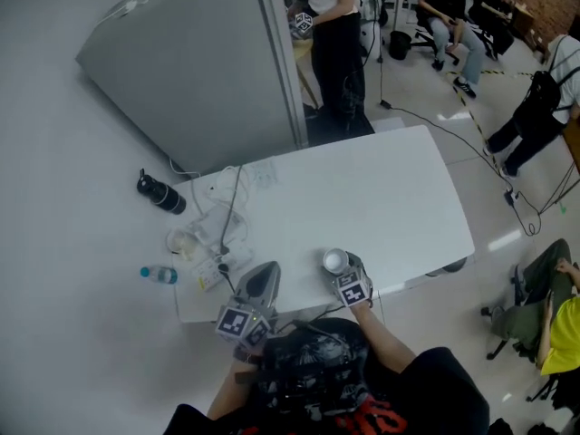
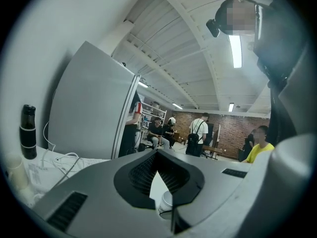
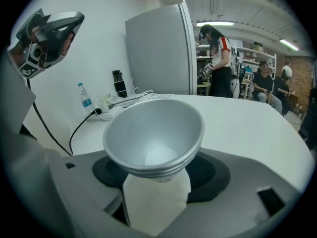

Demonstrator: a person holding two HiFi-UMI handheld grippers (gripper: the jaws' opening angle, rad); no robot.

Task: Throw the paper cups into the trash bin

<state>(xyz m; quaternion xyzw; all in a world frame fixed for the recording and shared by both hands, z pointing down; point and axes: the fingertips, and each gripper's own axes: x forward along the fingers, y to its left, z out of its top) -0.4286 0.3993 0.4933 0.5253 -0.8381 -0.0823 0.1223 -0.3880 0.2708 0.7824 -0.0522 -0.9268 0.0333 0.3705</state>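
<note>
Sitting between the right gripper's (image 1: 343, 266) jaws is the paper cup (image 1: 335, 261). It is upright with its mouth up and a silvery inside, at the near edge of the white table (image 1: 381, 188). In the right gripper view the cup (image 3: 153, 133) fills the gap of the right gripper (image 3: 157, 175), with 1 dark pad pressed against each side, so the jaws are clamped on it. Its rim looks layered, like several cups nested together, but I can't tell how many. I also can't tell if the base rests on the table or hangs just above it. The left gripper (image 1: 268, 270) is just beside it on the left, also over the near table edge. Its jaw tips meet and nothing is held. In the left gripper view, the closed tips of the left gripper (image 2: 157, 153) leave a narrow wedge lower down, and the cup (image 2: 166, 202) shows through it. The table's left end holds clutter: white cables (image 1: 228, 208) and a black bottle (image 1: 161, 193) lying off the corner. A small water bottle (image 1: 159, 275) lies further toward the near side. A tall grey panel (image 1: 199, 62) stands behind the far left corner. Beyond the table are 1 standing person in dark trousers (image 1: 337, 53) and several seated people — all well apart from the cup.
</note>
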